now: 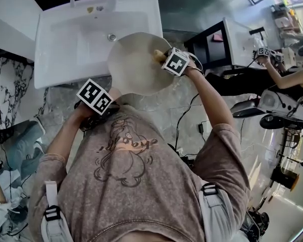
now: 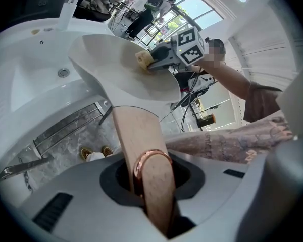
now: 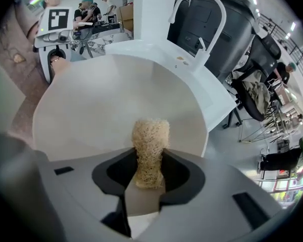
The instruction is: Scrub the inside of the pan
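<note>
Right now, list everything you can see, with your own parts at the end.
pan: one, cream-white, held tilted above the sink's front edge
pan handle: one, pale wood, running from the pan into the left gripper
hanging ring: one, copper, at the handle's end
loofah scrubber: one, tan and fibrous, against the pan's inside
sink: one, white, ahead of the person
drain: one, metal, in the basin's floor
faucet: one, white, arched, at the sink's back
other person: one, far right by another counter
left gripper: one, grey, shut on the pan handle
right gripper: one, grey, shut on the loofah scrubber
</note>
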`<state>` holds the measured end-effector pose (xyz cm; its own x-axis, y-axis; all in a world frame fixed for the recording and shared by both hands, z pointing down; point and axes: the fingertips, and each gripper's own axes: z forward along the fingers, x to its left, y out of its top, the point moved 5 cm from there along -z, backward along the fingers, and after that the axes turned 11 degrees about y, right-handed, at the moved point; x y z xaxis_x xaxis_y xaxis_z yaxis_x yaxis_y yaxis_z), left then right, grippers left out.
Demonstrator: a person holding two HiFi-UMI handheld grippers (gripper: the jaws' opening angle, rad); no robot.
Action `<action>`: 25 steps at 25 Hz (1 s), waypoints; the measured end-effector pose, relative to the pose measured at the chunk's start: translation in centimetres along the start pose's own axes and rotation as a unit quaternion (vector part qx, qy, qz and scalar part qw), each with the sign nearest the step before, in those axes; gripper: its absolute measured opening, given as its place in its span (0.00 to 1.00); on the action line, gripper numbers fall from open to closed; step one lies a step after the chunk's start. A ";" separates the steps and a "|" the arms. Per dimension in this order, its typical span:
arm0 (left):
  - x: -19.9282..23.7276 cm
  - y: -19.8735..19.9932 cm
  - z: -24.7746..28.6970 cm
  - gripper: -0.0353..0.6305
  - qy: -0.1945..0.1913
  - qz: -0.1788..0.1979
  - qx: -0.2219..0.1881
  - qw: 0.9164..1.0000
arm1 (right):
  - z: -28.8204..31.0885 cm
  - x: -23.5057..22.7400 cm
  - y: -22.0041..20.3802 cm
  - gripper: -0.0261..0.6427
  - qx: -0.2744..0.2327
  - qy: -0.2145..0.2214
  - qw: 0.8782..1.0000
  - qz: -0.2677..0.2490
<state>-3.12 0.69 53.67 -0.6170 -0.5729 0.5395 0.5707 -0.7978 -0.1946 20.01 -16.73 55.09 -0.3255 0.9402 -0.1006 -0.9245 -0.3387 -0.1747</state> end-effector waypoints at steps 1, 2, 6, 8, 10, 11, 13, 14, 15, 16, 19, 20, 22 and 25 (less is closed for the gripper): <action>0.0 0.0 0.0 0.20 0.000 0.000 -0.001 1.000 | -0.1 0.2 -0.1 0.27 0.000 0.006 1.000 0.003; 0.0 0.0 0.0 0.20 0.001 -0.001 -0.001 1.000 | -0.3 0.3 -0.2 0.27 0.000 0.008 1.000 0.001; 0.0 -0.1 0.1 0.20 0.000 -0.001 -0.003 1.000 | -0.8 1.6 -0.4 0.27 0.013 0.027 1.000 -0.004; -0.1 0.0 0.1 0.20 0.000 -0.001 -0.003 1.000 | -0.9 2.5 -0.4 0.27 0.023 0.041 0.999 -0.013; -0.1 0.0 0.2 0.20 0.000 -0.002 -0.004 1.000 | -0.7 3.4 -0.2 0.27 0.033 0.056 0.998 -0.026; -0.1 -0.1 0.2 0.20 0.000 -0.002 -0.004 1.000 | -0.5 4.0 -0.1 0.27 0.038 0.062 0.997 -0.032; 0.0 -0.1 0.2 0.20 -0.001 -0.002 -0.005 1.000 | -0.1 5.1 0.1 0.27 0.045 0.074 0.995 -0.047; -0.1 -0.1 0.2 0.20 -0.002 -0.002 -0.005 1.000 | 0.0 5.7 0.3 0.27 0.045 0.083 0.994 -0.054; -0.1 -0.1 0.1 0.20 -0.002 -0.003 -0.004 1.000 | 0.2 6.3 0.5 0.27 0.044 0.094 0.993 -0.061; -0.1 -0.1 0.1 0.20 -0.002 -0.003 -0.005 1.000 | 0.3 7.0 0.8 0.27 0.044 0.104 0.991 -0.068; 0.0 0.1 0.2 0.20 -0.002 -0.003 -0.006 1.000 | 0.3 8.2 1.2 0.27 0.046 0.125 0.988 -0.082; 0.1 0.1 0.3 0.20 -0.002 -0.003 -0.006 1.000 | 0.4 8.6 1.4 0.27 0.045 0.130 0.987 -0.084; 0.1 0.0 0.3 0.20 -0.003 -0.003 -0.006 1.000 | 0.5 9.2 1.6 0.27 0.042 0.136 0.986 -0.087; 0.1 0.0 0.2 0.20 -0.005 -0.004 -0.005 1.000 | 0.5 10.1 2.3 0.27 0.032 0.152 0.984 -0.090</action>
<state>-3.07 0.62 53.90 -0.6160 -0.5647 0.5493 0.5601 -0.8043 -0.1987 14.50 -8.04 54.17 -0.0893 0.9275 -0.3631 -0.9755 -0.1550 -0.1561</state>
